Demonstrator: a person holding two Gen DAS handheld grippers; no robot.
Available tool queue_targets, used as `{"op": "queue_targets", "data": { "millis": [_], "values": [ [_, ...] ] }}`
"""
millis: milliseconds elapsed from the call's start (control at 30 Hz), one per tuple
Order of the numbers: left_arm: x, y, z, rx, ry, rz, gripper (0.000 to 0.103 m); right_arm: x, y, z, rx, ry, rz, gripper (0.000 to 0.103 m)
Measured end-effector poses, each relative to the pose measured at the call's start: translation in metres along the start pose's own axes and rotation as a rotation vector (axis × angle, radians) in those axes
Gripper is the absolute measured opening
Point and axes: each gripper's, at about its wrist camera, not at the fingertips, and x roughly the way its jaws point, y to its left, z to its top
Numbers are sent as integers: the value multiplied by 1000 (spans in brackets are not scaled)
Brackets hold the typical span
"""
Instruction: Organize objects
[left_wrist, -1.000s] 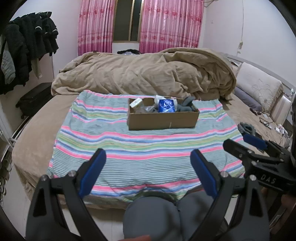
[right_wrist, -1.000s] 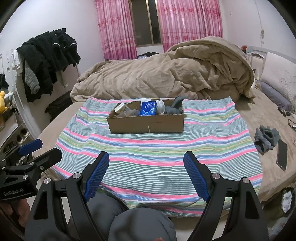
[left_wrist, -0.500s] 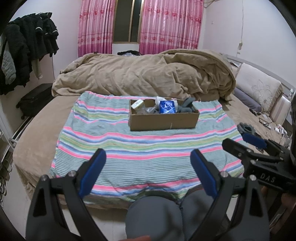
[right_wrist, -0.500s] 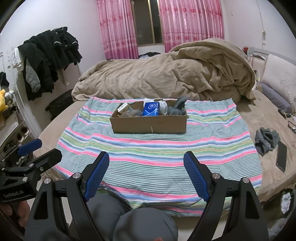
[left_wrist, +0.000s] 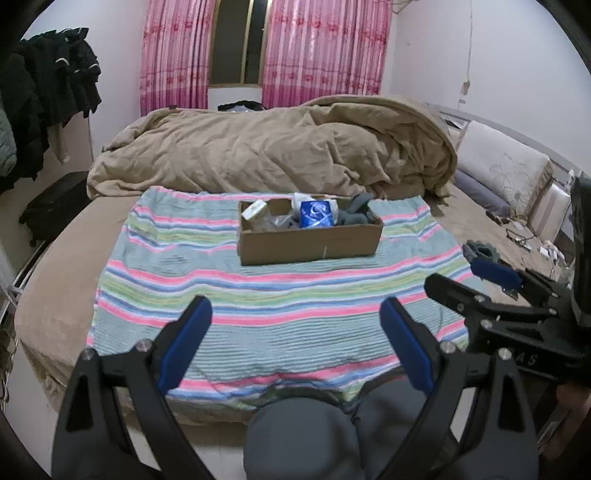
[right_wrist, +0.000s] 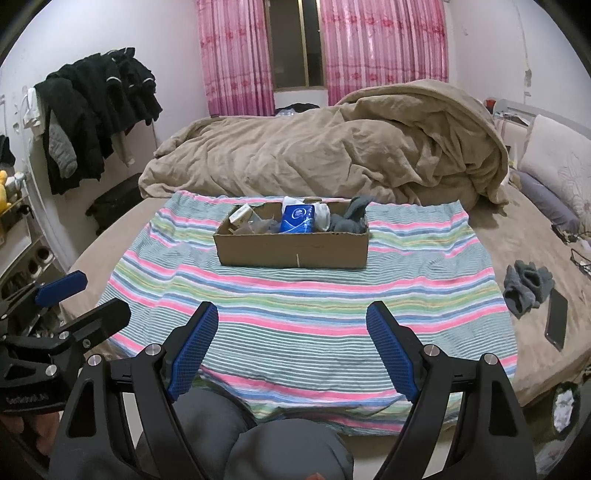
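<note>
A cardboard box (left_wrist: 310, 242) (right_wrist: 291, 251) stands on a striped cloth (left_wrist: 258, 295) (right_wrist: 303, 295) on the bed. In it are a blue tissue pack (left_wrist: 316, 214) (right_wrist: 297, 219), a small white carton (left_wrist: 253, 210) (right_wrist: 240, 214), clear plastic and grey socks (left_wrist: 356, 212) (right_wrist: 351, 218). My left gripper (left_wrist: 295, 336) is open and empty, held above the near edge of the cloth. My right gripper (right_wrist: 291, 339) is open and empty beside it; it also shows in the left wrist view (left_wrist: 472, 280). Both are well short of the box.
A rumpled tan duvet (right_wrist: 332, 147) fills the far half of the bed. More grey socks (right_wrist: 528, 284) and a phone (right_wrist: 556, 323) lie on the bed to the right. Pillows (right_wrist: 554, 166) are at the right, dark clothes (right_wrist: 92, 103) hang at the left. My knees (right_wrist: 288, 450) are below the grippers.
Both grippers have drifted slightly back and up from the bed; the box looks a little farther off. The jaws stay open and nothing was picked up.
</note>
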Motion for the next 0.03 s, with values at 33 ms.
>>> {"op": "queue_targets", "data": {
  "millis": [33],
  "values": [
    [5,1,3,-1,7,-8,93,2,-1,1,1,3,2,85]
  ]
}}
